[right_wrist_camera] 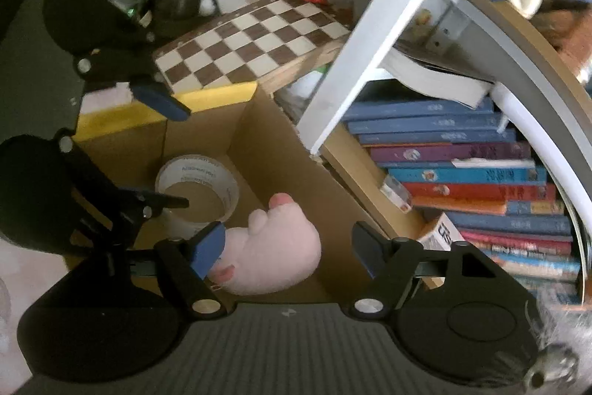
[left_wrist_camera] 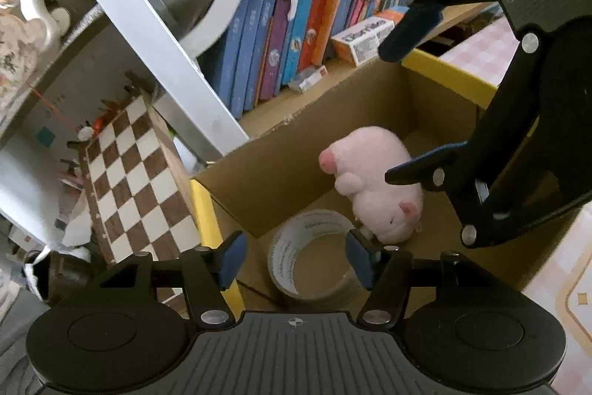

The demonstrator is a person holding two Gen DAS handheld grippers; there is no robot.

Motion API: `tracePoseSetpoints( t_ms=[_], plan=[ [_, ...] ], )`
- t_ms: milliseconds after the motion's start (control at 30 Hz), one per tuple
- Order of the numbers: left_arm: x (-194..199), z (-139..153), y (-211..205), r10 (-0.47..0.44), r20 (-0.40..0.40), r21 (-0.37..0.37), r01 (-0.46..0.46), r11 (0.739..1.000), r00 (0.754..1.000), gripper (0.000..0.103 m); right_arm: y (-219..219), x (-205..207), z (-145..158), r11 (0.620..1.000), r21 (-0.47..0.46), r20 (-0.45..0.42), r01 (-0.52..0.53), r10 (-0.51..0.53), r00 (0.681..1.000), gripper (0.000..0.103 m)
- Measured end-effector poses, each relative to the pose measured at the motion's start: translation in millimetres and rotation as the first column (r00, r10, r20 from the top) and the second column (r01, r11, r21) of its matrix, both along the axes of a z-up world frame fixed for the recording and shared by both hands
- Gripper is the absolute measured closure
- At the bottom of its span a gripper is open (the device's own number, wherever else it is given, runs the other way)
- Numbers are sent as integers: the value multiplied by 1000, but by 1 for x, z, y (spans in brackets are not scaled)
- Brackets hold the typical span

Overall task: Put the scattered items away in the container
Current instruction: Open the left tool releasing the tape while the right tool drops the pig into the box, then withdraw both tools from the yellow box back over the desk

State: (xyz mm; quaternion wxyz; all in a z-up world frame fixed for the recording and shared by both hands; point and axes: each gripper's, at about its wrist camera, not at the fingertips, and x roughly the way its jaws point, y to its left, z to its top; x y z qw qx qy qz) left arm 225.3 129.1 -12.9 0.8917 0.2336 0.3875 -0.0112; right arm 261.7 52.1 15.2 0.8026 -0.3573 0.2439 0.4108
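Observation:
A cardboard box (left_wrist_camera: 285,169) with yellow-taped rims holds a pink plush pig (left_wrist_camera: 377,187) and a roll of clear tape (left_wrist_camera: 310,254). My left gripper (left_wrist_camera: 296,260) is open, above the tape roll, touching nothing. My right gripper (right_wrist_camera: 286,247) is open above the pig (right_wrist_camera: 273,247), and the pig lies on the box floor (right_wrist_camera: 296,173) between its jaws. The tape roll (right_wrist_camera: 198,187) lies left of the pig. The right gripper also shows in the left wrist view (left_wrist_camera: 403,106), open above the box. The left gripper shows in the right wrist view (right_wrist_camera: 177,158), open.
A chessboard (left_wrist_camera: 133,180) stands beside the box on the left. A shelf of upright books (left_wrist_camera: 296,17) with small cartons (left_wrist_camera: 364,39) is right behind the box, with a white shelf post (left_wrist_camera: 155,36). A pink checked cloth (left_wrist_camera: 481,50) lies beyond the box.

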Motion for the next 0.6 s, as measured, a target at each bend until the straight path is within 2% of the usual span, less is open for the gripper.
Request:
tracePoseSetpoints(
  t_ms=[267,433,600],
  plan=[
    [-26,16,-2,26,52,-22,-25,999,998,37,-24,-18,16,991,87,0,103,-104,995,29],
    [-56,25,3,79,101,-82,-70,994,992,37,-47,-37,32,968,189,-7,164,-166,986,29],
    [-87,34,8,133,146,-144,-112,983,980,37,-75,-63,44,934,285,-54,213,-206,977,29]
  ],
)
